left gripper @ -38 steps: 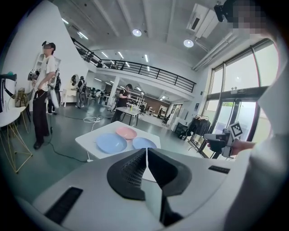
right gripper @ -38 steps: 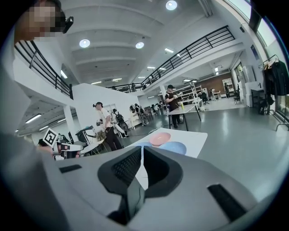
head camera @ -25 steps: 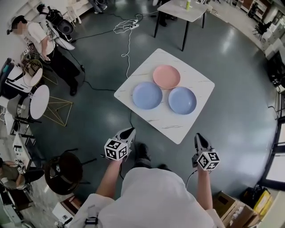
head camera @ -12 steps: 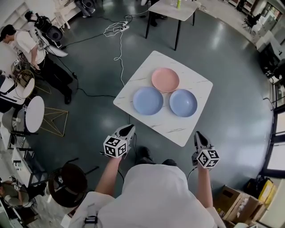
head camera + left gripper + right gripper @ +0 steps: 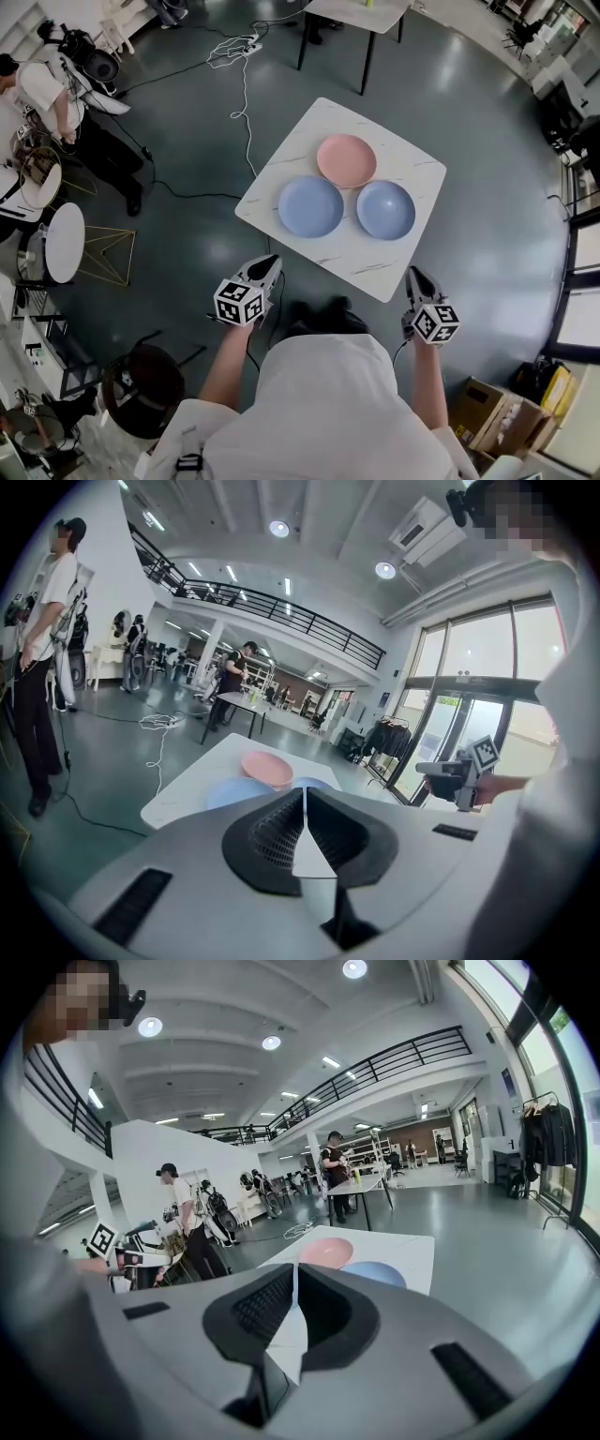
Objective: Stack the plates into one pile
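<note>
Three plates lie apart on a white marble table: a pink plate at the back, a blue plate at front left and a second blue plate at front right. My left gripper hangs over the floor just short of the table's near left edge, shut and empty. Off the table's near corner, my right gripper is also shut and empty. The left gripper view shows the pink plate and a blue plate beyond the shut jaws. In the right gripper view the pink plate and a blue plate lie ahead.
A person stands with equipment at far left. Cables trail over the dark floor toward the table. Another table stands behind it. A round white side table, a dark chair and cardboard boxes are nearby.
Both grippers have drifted forward toward the table's near edge, still shut. The plates have not moved on the table.
</note>
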Motion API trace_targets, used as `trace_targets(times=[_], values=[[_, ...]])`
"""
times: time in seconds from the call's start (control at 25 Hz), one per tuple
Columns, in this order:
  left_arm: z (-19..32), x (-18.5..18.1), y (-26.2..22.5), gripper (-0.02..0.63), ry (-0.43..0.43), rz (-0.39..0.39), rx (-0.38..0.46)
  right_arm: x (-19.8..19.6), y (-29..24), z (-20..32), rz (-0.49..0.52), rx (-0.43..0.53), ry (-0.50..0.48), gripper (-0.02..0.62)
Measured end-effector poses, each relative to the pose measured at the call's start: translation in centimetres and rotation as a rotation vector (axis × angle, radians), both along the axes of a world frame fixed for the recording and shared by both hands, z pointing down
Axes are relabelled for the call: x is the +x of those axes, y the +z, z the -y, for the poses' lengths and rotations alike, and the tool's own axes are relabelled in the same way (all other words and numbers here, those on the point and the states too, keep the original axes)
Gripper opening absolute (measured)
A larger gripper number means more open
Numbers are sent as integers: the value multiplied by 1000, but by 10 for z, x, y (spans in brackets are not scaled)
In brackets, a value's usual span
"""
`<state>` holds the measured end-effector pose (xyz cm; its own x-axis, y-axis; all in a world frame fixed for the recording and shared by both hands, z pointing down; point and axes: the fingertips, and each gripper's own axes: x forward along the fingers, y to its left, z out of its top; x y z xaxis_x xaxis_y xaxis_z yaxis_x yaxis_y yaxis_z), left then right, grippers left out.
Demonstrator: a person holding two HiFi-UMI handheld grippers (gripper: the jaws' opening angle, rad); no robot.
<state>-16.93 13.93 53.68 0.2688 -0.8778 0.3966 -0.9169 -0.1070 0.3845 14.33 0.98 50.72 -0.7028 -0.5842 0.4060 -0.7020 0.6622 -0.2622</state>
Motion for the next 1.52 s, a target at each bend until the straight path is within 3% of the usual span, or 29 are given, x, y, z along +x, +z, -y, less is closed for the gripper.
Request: trace_targets(times=[0.56,1.08,1.52], values=[[24,-11,10,23,-33,1,-36,-37,24,48,-1,-50,-58,32],[68,2,20,23,-76,-4,-76,-94,67,122,-22,-151,-198,32],[102,5,37,23,-115,6,-143,-113,124,203,-12,-286,-180,32]])
